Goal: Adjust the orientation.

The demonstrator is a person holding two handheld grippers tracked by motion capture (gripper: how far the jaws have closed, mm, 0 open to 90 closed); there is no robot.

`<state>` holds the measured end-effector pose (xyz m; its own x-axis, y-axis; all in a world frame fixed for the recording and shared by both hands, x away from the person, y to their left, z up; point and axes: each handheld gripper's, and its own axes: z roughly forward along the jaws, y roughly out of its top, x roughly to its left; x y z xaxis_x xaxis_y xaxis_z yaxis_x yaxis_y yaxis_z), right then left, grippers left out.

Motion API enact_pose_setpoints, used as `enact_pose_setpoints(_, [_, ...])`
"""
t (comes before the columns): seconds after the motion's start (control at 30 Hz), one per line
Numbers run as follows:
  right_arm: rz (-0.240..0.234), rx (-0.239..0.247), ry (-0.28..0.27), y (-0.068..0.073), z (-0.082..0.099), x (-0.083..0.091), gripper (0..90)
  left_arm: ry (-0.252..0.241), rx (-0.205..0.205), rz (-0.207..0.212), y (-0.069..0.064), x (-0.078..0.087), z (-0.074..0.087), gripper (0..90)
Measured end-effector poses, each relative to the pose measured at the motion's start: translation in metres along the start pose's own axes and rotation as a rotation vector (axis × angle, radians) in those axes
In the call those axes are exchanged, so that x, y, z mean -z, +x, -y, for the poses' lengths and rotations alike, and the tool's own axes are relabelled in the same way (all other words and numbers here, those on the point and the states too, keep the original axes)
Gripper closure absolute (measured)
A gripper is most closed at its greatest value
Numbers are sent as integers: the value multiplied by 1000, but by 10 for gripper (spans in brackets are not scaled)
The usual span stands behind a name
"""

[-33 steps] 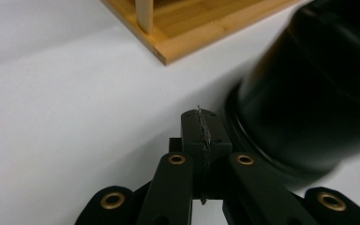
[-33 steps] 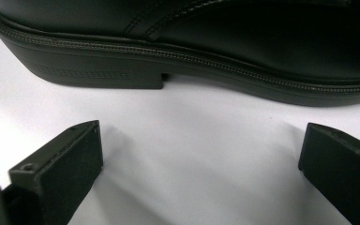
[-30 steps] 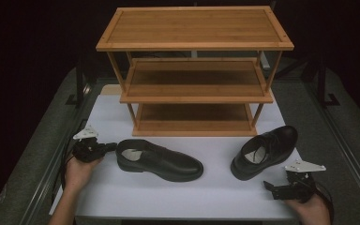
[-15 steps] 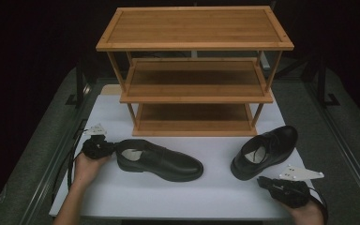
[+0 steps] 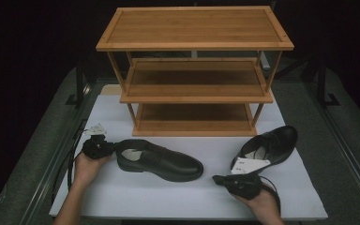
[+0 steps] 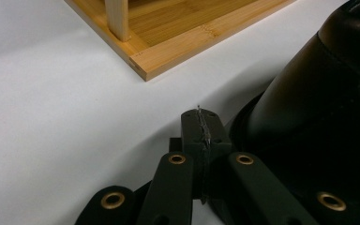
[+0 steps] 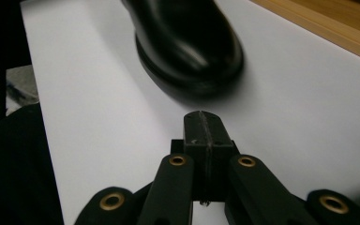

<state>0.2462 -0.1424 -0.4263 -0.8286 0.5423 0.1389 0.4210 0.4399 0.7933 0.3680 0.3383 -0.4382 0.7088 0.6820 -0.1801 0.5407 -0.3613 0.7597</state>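
Observation:
Two black leather shoes lie on the white mat. The left shoe points its toe right; the right shoe lies tilted at the right. My left gripper is shut and empty, its tips right beside the left shoe's heel. In the left gripper view the joined jaws rest just above the mat. My right gripper is shut with nothing in it and points left. Its closed jaws aim at the left shoe's toe, a short gap away.
A three-tier bamboo shoe rack stands behind the shoes, all its shelves bare; its bottom board is near the left gripper. Grey table edges and dark rails flank the mat. A cable loops by the left hand.
The right hand has swept left from in front of the right shoe toward the left shoe's toe. The left gripper has edged slightly right toward the heel.

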Motion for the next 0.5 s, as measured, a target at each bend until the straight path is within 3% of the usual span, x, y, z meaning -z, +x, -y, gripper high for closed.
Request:
enact_pose_setpoints(0.27, [-45, 37, 40, 8, -19, -37, 899, -1, -1, 0, 0, -1, 0, 900])
enact_pose_setpoints(0.33, [-33, 51, 70, 11, -22, -48, 900, -1, -3, 3, 1, -1, 0, 900])
enact_pose_setpoints(0.5, [-33, 58, 79, 13, -22, -53, 900, -1, -1, 14, 0, 0, 0, 900])
